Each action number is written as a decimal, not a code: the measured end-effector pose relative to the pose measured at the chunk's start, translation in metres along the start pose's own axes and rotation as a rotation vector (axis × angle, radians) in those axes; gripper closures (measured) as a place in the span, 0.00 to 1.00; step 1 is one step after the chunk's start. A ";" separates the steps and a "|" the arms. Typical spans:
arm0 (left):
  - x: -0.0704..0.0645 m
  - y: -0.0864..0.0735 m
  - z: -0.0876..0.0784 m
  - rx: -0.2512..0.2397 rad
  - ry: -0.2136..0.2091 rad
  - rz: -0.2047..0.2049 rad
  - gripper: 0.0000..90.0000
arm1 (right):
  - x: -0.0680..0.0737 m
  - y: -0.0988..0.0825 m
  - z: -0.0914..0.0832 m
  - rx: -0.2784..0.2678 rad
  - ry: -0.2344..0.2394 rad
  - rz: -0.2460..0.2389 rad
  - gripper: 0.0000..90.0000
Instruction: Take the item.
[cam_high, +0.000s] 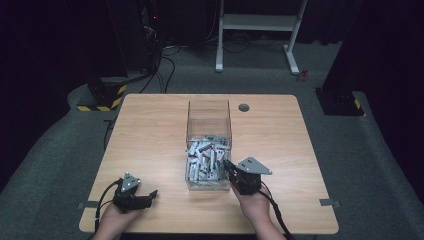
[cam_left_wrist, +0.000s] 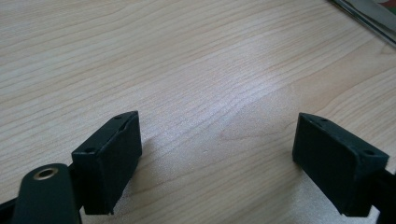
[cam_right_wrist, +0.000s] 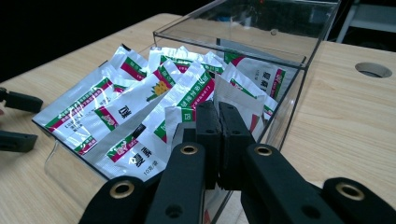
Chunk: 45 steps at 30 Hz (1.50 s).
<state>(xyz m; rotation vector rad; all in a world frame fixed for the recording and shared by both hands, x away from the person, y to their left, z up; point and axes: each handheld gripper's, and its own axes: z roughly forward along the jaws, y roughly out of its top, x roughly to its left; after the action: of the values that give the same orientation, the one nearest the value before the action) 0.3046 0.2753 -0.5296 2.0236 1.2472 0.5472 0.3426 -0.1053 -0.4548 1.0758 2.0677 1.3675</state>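
Sachets (cam_high: 205, 159) lie heaped in the near part of a clear box (cam_high: 209, 114) at the middle of the worktop (cam_high: 150, 130). The right hand-held gripper (cam_high: 228, 165) sits at the box's near right corner, jaws pressed together; in the right gripper view (cam_right_wrist: 218, 116) they meet in front of a white sachet, and whether its edge is pinched cannot be told. The left hand-held gripper (cam_high: 151, 195) rests near the front left edge, well apart from the box, jaws wide apart over bare wood (cam_left_wrist: 217, 140).
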 end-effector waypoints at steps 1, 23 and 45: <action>0.000 0.000 0.000 -0.001 0.000 -0.003 0.18 | 0.000 -0.002 -0.001 -0.008 0.004 0.012 0.99; 0.000 0.000 -0.001 -0.003 0.017 -0.014 0.20 | -0.003 -0.005 -0.013 -0.069 0.019 0.030 0.99; 0.000 -0.001 -0.001 -0.004 0.014 -0.013 0.20 | -0.006 0.002 -0.023 -0.134 0.012 0.040 0.99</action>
<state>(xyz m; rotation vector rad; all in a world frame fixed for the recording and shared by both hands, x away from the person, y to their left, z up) 0.3037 0.2756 -0.5295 2.0101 1.2652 0.5580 0.3305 -0.1228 -0.4439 1.0595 1.9413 1.5122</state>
